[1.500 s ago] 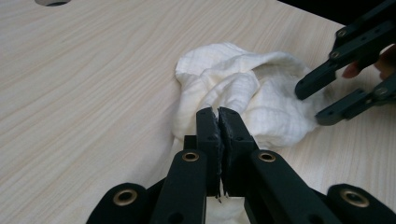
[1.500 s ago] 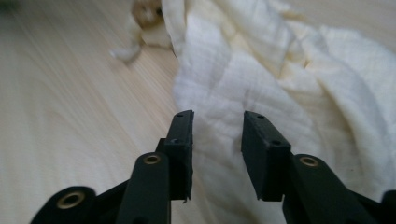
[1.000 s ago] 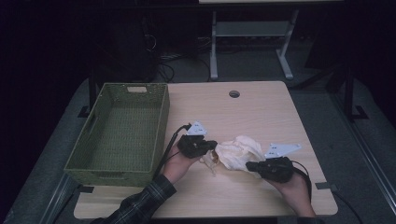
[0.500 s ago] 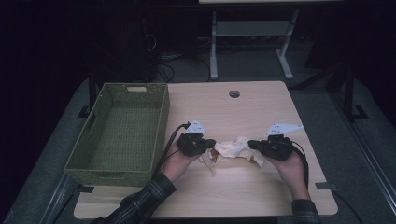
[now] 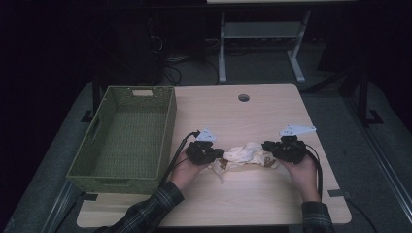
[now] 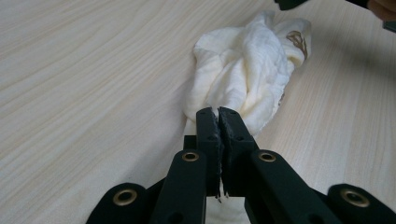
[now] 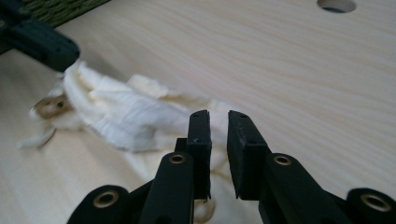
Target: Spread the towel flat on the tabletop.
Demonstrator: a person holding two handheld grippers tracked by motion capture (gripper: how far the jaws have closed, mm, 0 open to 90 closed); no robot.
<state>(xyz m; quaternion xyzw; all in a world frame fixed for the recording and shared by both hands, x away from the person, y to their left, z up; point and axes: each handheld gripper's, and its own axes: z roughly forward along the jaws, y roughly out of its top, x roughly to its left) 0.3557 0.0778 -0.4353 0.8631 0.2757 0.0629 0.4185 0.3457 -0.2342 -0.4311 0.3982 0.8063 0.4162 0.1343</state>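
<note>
The setting looks like a lab or recording room arranged for data collection rather than a home. A plain light-wood surface (image 5: 252,121) with a round cable hole (image 5: 243,97) stands on grey carpeted floor (image 5: 359,145), lit from above while the surroundings stay dark. Behind it, loose cables (image 5: 180,60) lie on the floor beside the white metal legs of another desk (image 5: 228,53). Dark stand bases (image 5: 369,116) flank the surface on both sides, and strips of tape (image 5: 337,193) mark its near corners. A green woven basket (image 5: 124,136) sits at its left edge.
</note>
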